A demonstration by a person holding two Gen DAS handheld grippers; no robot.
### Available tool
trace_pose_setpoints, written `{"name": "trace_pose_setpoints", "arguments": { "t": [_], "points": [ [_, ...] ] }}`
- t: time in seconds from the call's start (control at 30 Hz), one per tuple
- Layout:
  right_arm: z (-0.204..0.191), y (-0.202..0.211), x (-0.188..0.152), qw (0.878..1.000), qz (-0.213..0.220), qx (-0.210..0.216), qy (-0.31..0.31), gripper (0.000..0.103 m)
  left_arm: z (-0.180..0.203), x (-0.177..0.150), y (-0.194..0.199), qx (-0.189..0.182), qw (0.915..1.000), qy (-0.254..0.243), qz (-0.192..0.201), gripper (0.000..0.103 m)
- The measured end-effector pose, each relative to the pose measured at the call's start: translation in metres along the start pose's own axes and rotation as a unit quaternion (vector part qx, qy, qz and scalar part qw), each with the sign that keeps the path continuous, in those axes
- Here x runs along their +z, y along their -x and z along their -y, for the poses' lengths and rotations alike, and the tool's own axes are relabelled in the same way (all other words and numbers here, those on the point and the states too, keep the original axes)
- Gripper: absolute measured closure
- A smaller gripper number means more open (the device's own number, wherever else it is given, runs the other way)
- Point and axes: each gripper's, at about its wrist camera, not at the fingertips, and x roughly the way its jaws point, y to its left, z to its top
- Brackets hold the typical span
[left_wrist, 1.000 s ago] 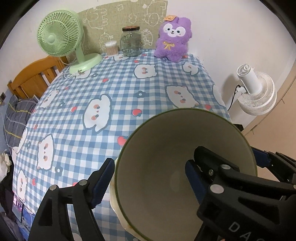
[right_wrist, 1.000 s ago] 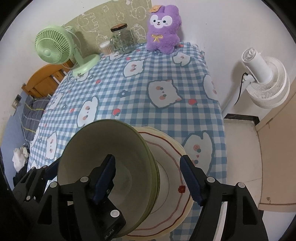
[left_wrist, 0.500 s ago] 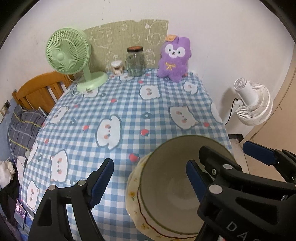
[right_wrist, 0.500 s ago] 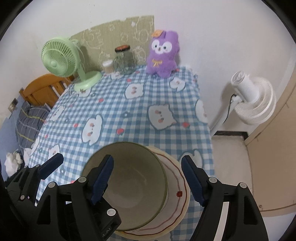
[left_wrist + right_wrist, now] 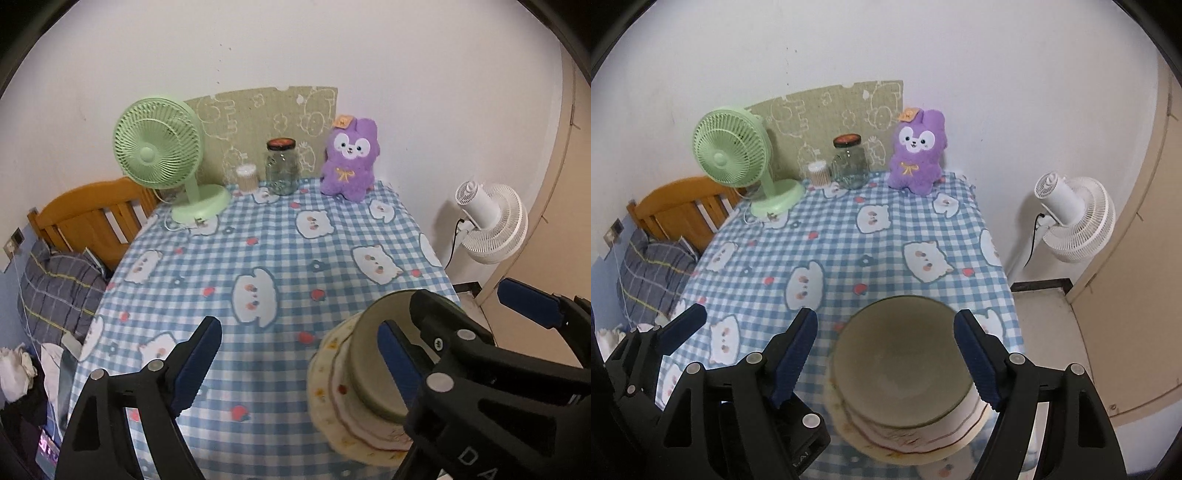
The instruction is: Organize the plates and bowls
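The green bowl (image 5: 901, 363) was seen stacked on the plates (image 5: 916, 439) at the near edge of the checked tablecloth (image 5: 258, 258). The left gripper (image 5: 295, 354) had just been opening, nothing between its spread fingers. The right gripper (image 5: 886, 354) was spread wide above the bowl, untouching

A green ceramic bowl (image 5: 901, 365) sits in a stack of cream plates with red rim lines (image 5: 916, 439) at the tabletop's (image 5: 849, 258) six o'clock edge. Along the twelve o'clock edge, from left: a mint desk fan (image 5: 731, 158), a small swab container (image 5: 819, 172), a glass jar (image 5: 849, 162), a purple plush toy (image 5: 918, 155). A white floor fan (image 5: 1071, 218) stands at three o'clock, off the tabletop.
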Motion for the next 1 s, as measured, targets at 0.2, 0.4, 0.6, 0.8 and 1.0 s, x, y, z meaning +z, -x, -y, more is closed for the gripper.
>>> {"name": "trace_pose_setpoints", "arguments": {
  "t": [0.2,0.4,0.6,0.8,1.0],
  "points": [
    [-0.029,0.020,-0.015,1.000,0.022,-0.019,-0.012,0.023,-0.032,-0.011,0.019,-0.004,0.9997,-0.010,0.021,0.011],
    [-0.056,0.041,-0.036,0.998,0.053,-0.026,-0.026,0.022,-0.063,-0.024,0.038,-0.007,0.9989,-0.018,0.043,0.010],
    [-0.077,0.055,-0.055,0.996,0.068,-0.029,-0.040,0.017,-0.092,-0.042,0.053,-0.003,0.9981,-0.020,0.058,0.008],
    [-0.089,0.065,-0.074,0.996,0.071,-0.034,-0.041,0.017,-0.111,-0.061,0.064,0.007,0.9977,-0.021,0.065,0.005],
    [-0.088,0.070,-0.088,0.995,0.080,-0.039,-0.036,0.017,-0.124,-0.074,0.072,0.014,0.9978,-0.003,0.064,0.004]
  ]
}}
